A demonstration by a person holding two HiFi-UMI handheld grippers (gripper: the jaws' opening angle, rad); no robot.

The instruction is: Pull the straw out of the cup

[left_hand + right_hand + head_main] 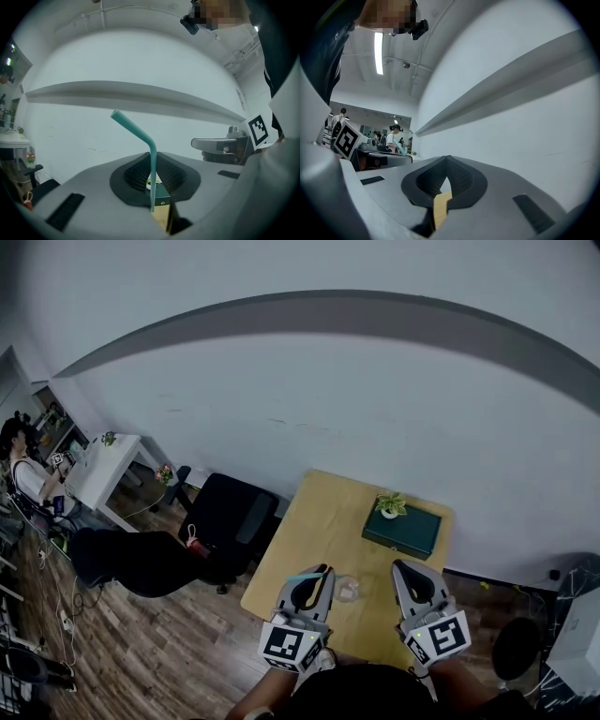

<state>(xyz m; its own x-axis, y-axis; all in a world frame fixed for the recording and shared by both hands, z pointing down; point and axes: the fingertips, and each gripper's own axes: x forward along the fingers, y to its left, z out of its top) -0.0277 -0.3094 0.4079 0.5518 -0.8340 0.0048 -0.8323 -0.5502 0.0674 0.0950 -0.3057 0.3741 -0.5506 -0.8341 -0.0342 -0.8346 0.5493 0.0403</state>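
Note:
A bent teal straw (152, 161) stands upright between the jaws of my left gripper (156, 155), which is shut on its lower part, and its top leans left. In the head view the straw (302, 576) shows as a short teal line at my left gripper (323, 571). The clear cup (348, 591) sits on the wooden table (319, 521), between the two grippers and below them. My right gripper (398, 566) is level to the right of the cup. In its own view the right gripper (447, 160) has its jaws together with nothing between them.
A dark green box (405, 529) with a small potted plant (390, 505) lies at the table's far right. A black office chair (230, 517) stands left of the table on the wood floor. A white wall runs behind. A person sits at a white desk (103, 470) far left.

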